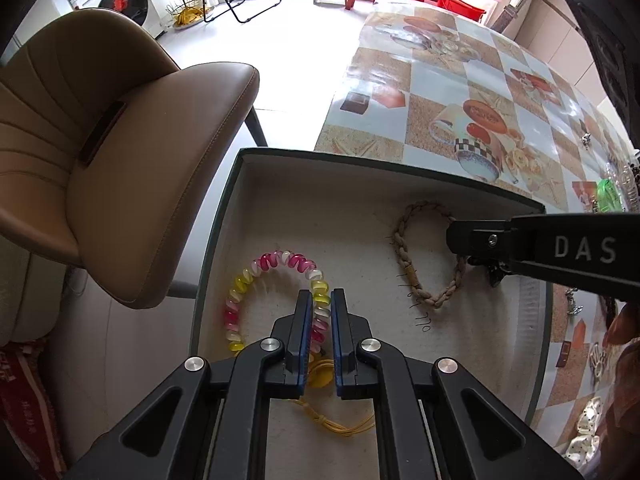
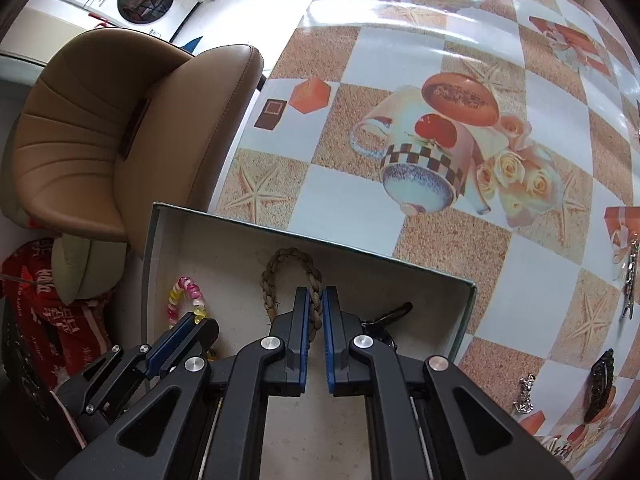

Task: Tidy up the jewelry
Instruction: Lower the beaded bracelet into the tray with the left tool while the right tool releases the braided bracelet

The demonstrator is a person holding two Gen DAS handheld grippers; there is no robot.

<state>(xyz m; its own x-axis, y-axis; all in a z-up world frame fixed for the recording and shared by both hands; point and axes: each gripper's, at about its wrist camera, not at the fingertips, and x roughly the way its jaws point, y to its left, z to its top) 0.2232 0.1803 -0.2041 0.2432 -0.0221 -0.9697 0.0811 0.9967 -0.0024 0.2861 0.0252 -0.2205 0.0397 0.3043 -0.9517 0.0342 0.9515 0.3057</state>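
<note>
A shallow box [image 1: 224, 216] with a pale lining sits at the table's near corner; it also shows in the right wrist view [image 2: 468, 304]. In it lie a pink, yellow and white bead bracelet [image 1: 256, 280] with a yellow cord [image 1: 340, 424], a braided rope bracelet [image 1: 404, 264], and a dark clip [image 2: 384, 316]. My left gripper [image 1: 321, 300] hovers over the bead bracelet's right side, jaws slightly apart, holding nothing. My right gripper [image 2: 316, 300] is over the rope bracelet [image 2: 272, 280], jaws slightly apart and empty; it enters the left wrist view [image 1: 460, 236] from the right.
A brown leather chair [image 1: 120, 152] stands left of the table. The patterned tablecloth [image 2: 400, 184] carries loose jewelry at the right: silver chains [image 2: 630, 280], a black hair clip [image 2: 600, 384], a green item [image 1: 608, 196] and a polka-dot scrunchie [image 1: 588, 428].
</note>
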